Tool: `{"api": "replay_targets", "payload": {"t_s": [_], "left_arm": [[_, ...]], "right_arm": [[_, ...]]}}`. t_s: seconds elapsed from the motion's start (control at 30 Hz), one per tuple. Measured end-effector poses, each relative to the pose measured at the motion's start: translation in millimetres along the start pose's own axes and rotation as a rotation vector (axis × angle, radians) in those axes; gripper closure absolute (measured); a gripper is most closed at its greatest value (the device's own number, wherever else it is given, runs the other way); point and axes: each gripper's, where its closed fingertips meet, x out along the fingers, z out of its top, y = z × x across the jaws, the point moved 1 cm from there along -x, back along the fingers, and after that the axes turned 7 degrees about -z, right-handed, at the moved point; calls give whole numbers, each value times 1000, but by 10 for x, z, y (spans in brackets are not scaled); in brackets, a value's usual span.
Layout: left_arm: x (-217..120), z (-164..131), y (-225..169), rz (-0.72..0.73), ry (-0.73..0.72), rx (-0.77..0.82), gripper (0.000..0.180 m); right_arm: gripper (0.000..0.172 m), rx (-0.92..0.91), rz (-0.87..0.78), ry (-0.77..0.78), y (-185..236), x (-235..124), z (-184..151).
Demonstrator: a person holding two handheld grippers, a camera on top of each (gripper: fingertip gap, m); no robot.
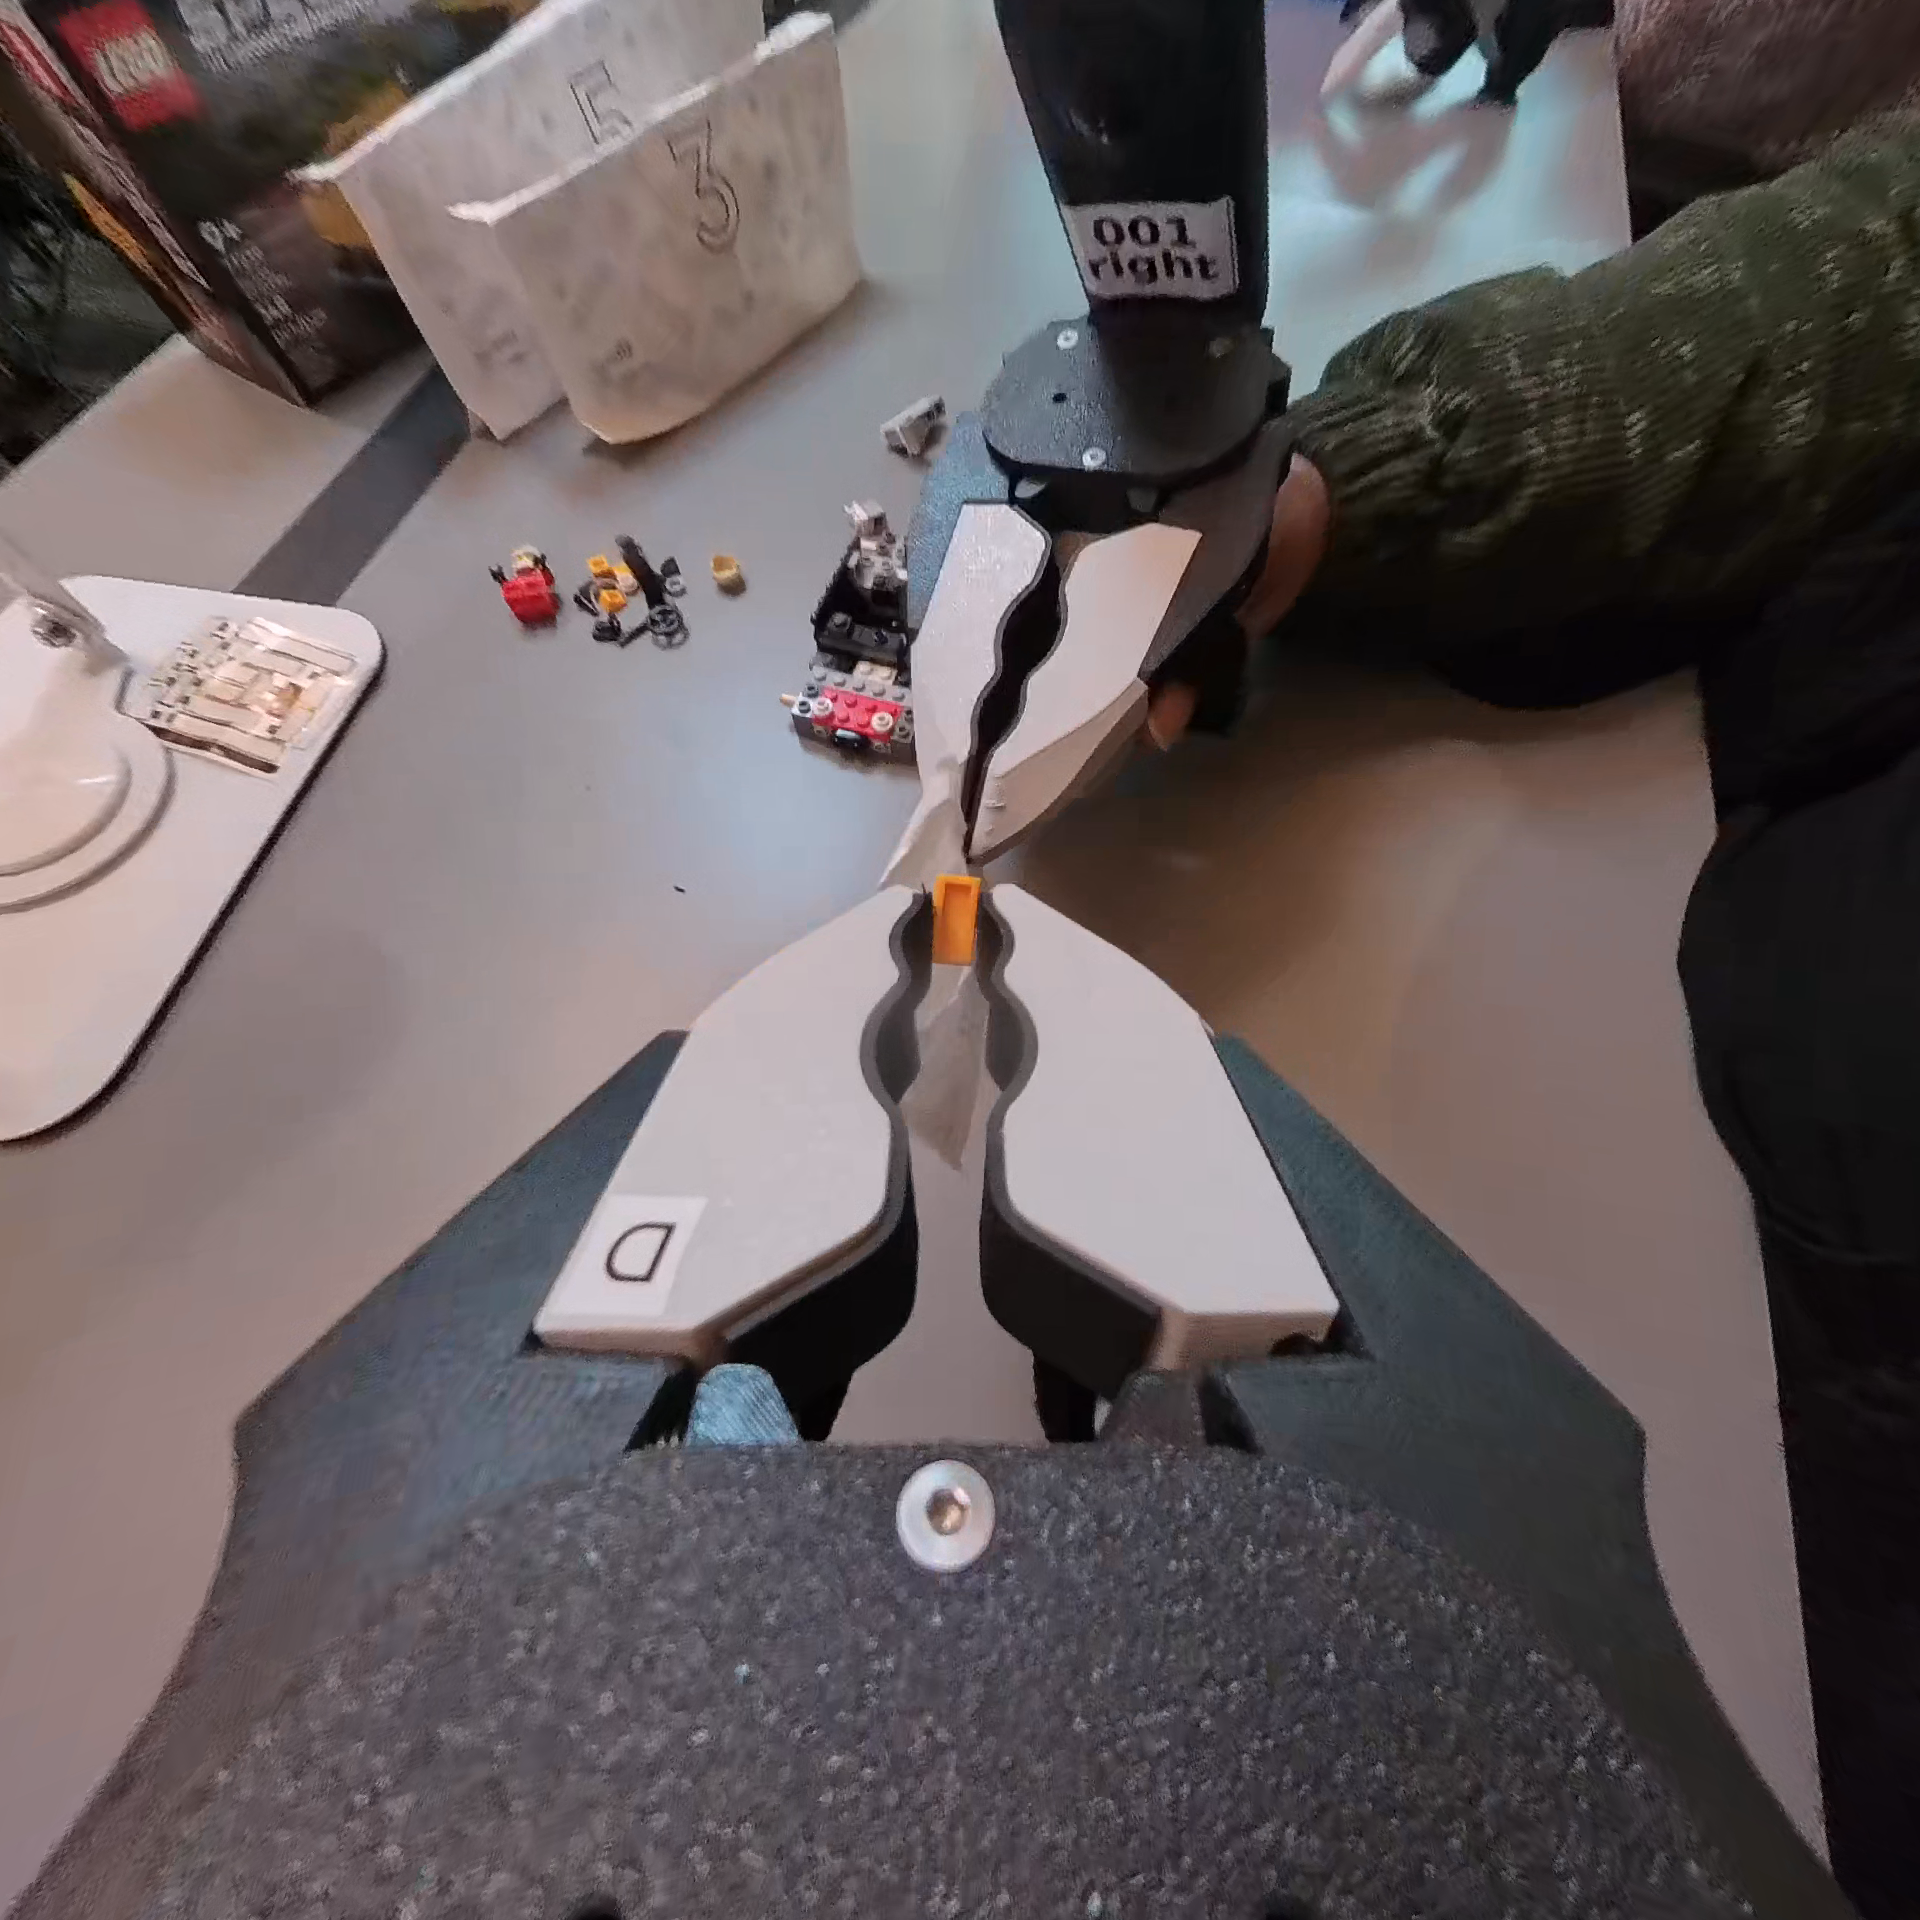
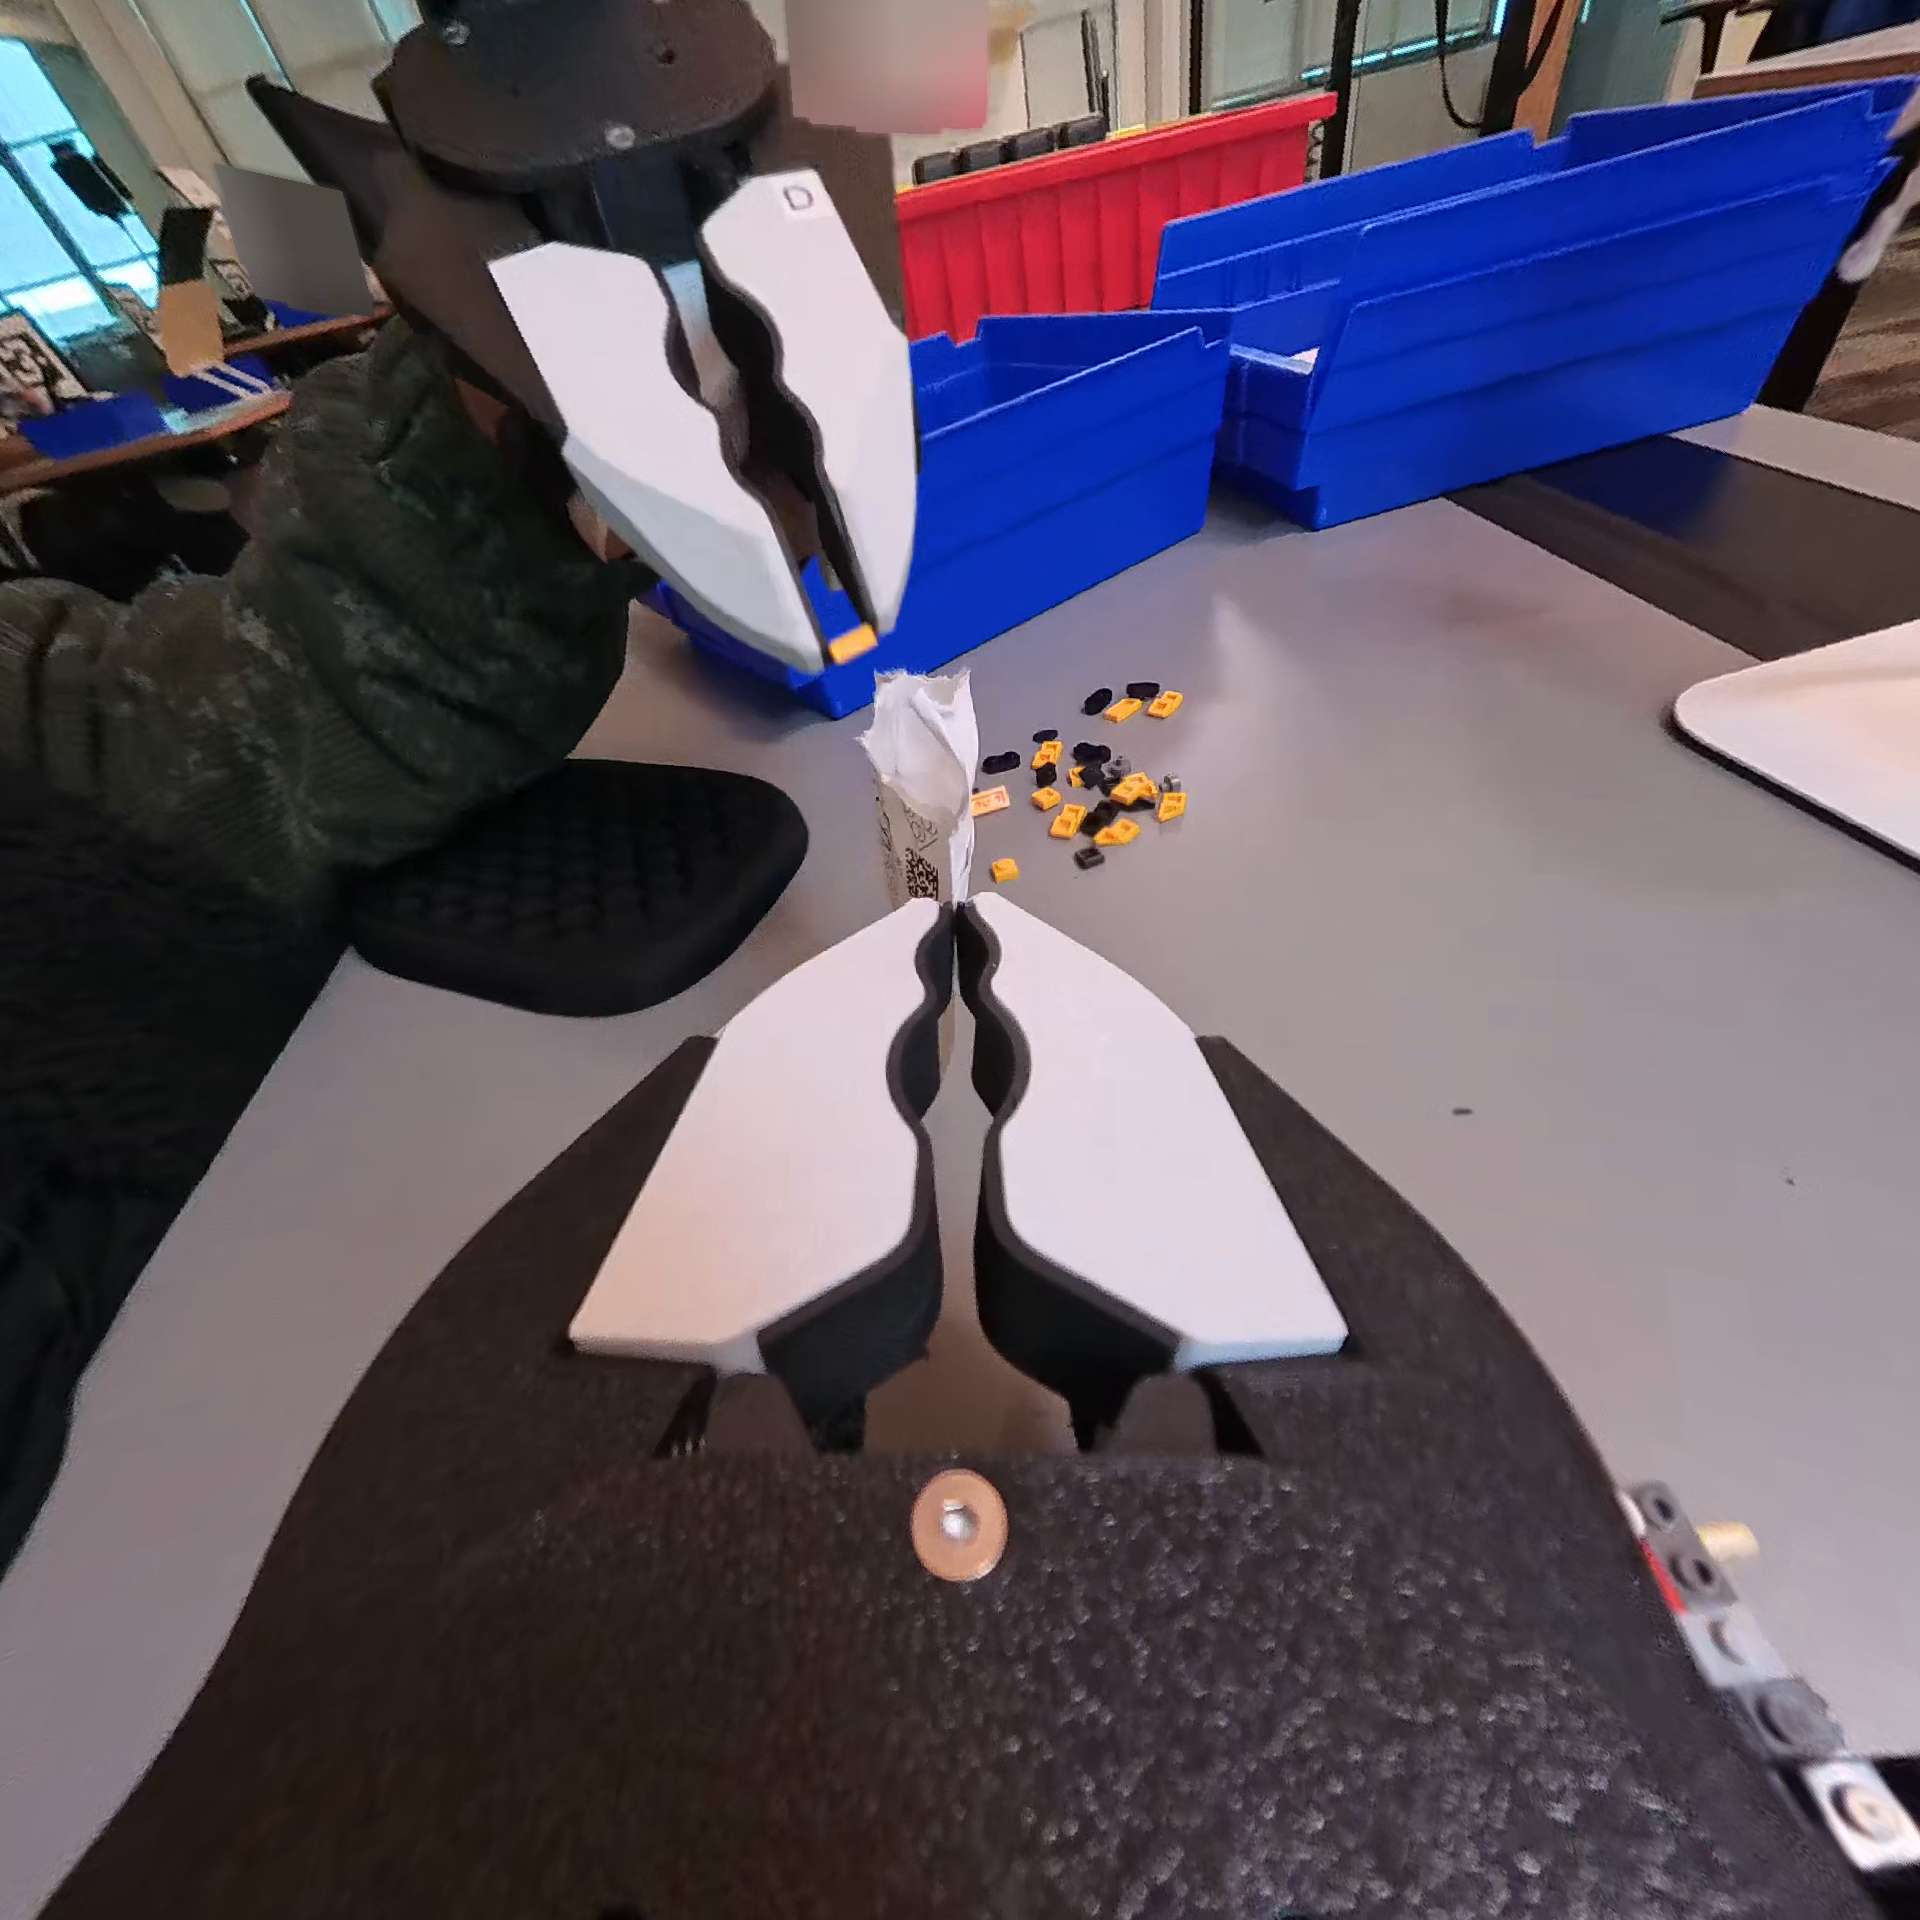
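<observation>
Pinching small orange brick (image 1: 956, 916) in our left claw (image 1: 956, 904); right claw (image 2: 956, 914) pressed together on torn white paper bag (image 2: 920, 769), brick just above bag mouth; loose orange and black pieces (image 2: 1101, 795) near on bench (image 2: 1455, 935).

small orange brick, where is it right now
The small orange brick is pinched at the tips of the left gripper, held above the grey table, right beside the torn white paper bag clamped by the right gripper.

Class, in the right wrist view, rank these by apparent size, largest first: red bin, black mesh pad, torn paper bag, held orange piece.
1. Black mesh pad, though nearer the camera
2. Red bin, farther and partly hidden
3. Torn paper bag
4. Orange piece
</observation>
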Motion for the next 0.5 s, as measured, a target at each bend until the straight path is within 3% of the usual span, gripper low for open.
{"api": "replay_targets", "payload": {"t_s": [0.17, 0.3, 0.4, 0.47, 0.5], "left_arm": [[147, -127, 82, -6, 96, -20, 163], [121, -84, 162, 44, 59, -21, 156], [-160, -111, 417, 224, 13, -121, 158], [-366, -441, 628, 410, 163, -209, 162], [-391, -642, 635, 425, 252, -273, 161]], "right_arm": [[172, 5, 3, -11, -22, -31, -14], [172, 33, 14, -12, -17, -60, -50], [172, 27, -25, -19, -84, -111, -29], [172, 26, -61, -31, -167, -170, 7], [172, 26, -75, -36, -208, -196, 16]]}}
